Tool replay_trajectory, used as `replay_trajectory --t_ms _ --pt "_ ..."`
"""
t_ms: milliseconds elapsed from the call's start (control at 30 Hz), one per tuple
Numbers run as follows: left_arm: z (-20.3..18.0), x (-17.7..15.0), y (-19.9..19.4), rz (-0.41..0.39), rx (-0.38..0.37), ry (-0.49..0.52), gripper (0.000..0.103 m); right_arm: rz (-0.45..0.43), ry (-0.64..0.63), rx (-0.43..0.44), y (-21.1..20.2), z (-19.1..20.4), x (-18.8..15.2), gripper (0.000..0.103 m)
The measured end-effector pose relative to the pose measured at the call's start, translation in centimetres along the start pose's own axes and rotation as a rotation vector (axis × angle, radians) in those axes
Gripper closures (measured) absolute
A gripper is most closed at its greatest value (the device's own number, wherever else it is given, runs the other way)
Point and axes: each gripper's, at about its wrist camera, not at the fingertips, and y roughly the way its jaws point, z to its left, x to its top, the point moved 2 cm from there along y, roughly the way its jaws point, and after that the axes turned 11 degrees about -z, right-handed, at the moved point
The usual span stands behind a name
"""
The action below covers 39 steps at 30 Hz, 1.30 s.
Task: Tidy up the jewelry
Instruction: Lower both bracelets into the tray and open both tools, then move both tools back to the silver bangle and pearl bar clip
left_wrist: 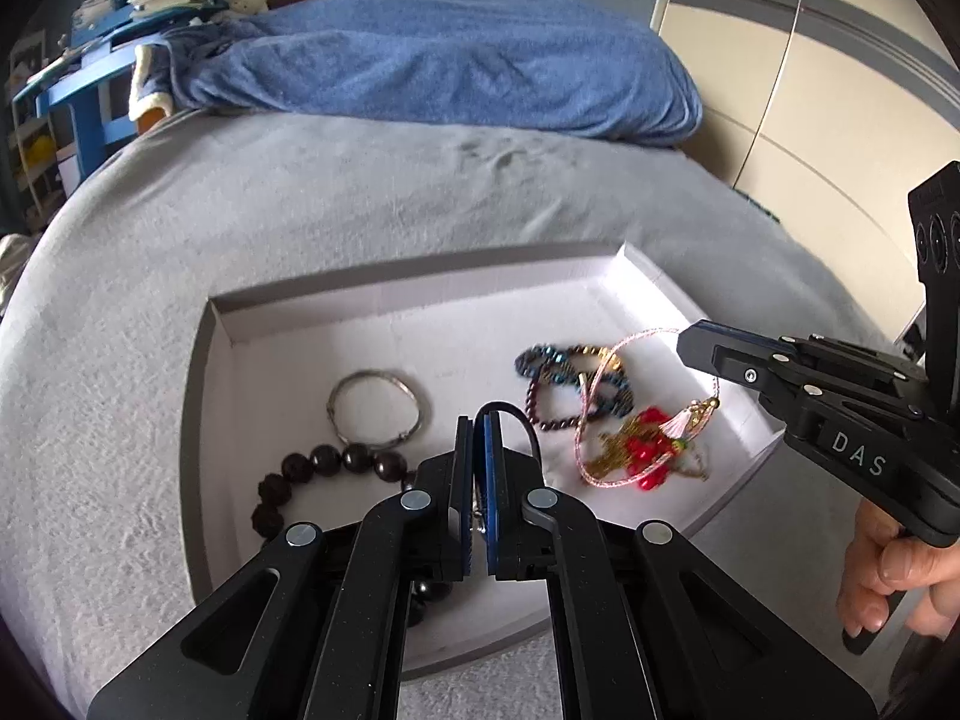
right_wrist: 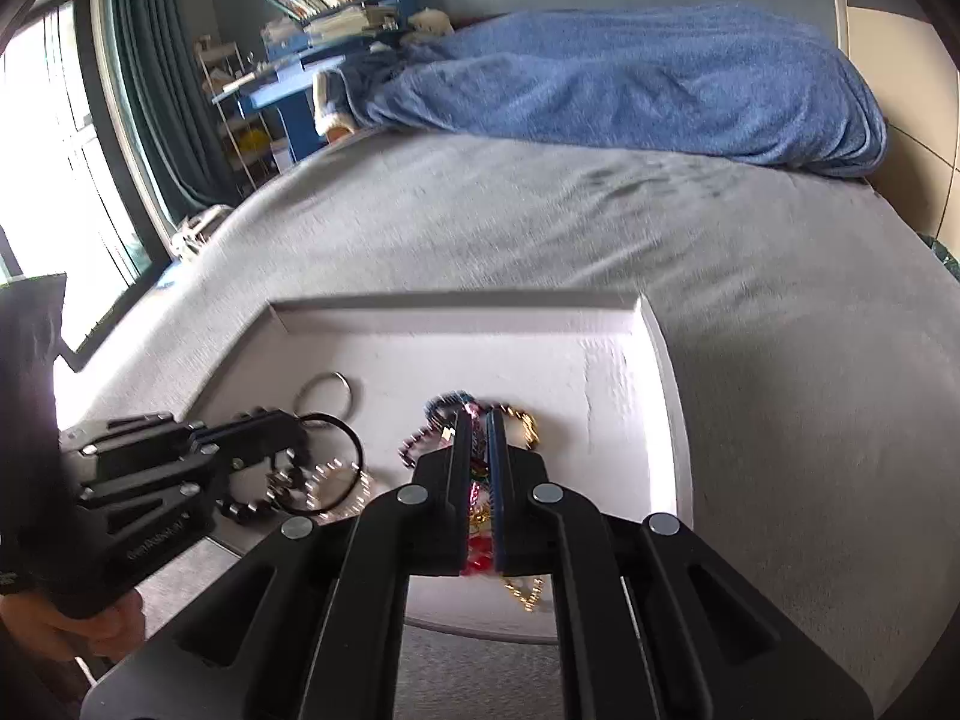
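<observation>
A shallow white tray (left_wrist: 420,306) lies on the grey bed. In it are a silver bangle (left_wrist: 378,408), a dark wooden bead bracelet (left_wrist: 312,468), a blue and brown bead tangle (left_wrist: 570,372) and a pink cord necklace with red and gold pendants (left_wrist: 642,450). My left gripper (left_wrist: 474,420) is shut on a thin black loop (left_wrist: 516,420), seen as a black ring (right_wrist: 354,462) in the right wrist view. My right gripper (right_wrist: 478,420) is shut on the pink cord (left_wrist: 654,333) over the tangle (right_wrist: 510,414).
A blue blanket (left_wrist: 450,60) is heaped at the far end of the bed. A blue shelf with books (left_wrist: 108,30) stands at the far left. A pale wardrobe (left_wrist: 810,90) is on the right. The grey bedsheet (right_wrist: 540,228) surrounds the tray (right_wrist: 654,360).
</observation>
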Motion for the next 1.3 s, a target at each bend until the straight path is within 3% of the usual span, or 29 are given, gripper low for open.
replay_trajectory --t_ms 167,233,300,433,500,567,1033,1300 --pt "0.4 -0.8 0.7 0.030 0.034 0.012 0.098 0.020 -0.005 -0.027 0.5 -0.7 -1.4 0.097" --pt "0.4 -1.0 0.5 0.021 0.052 0.026 0.083 0.025 -0.011 -0.033 0.5 -0.7 -1.7 0.092" --pt "0.4 -1.0 0.1 0.004 0.076 0.034 0.063 0.020 -0.015 -0.037 0.3 -0.7 -1.9 0.071" --pt "0.3 -0.9 -1.0 -0.019 0.072 0.040 0.048 -0.014 -0.008 -0.031 -1.1 -0.6 -2.1 0.057" --pt "0.2 -1.0 -1.8 -0.037 0.077 0.041 0.033 -0.028 -0.002 -0.028 -2.0 -0.5 -2.2 0.047" --pt "0.1 -1.2 -2.9 -0.060 0.088 0.035 0.028 -0.054 0.017 -0.023 -3.4 -0.5 -2.8 0.044" --pt "-0.4 -4.2 -7.9 -0.086 0.078 -0.006 0.018 -0.075 0.093 -0.033 -9.7 -0.8 -7.1 0.030" --pt "-0.4 -7.6 -10.7 -0.047 0.076 -0.012 0.017 -0.042 0.117 -0.051 -11.9 -1.3 -10.3 0.029"
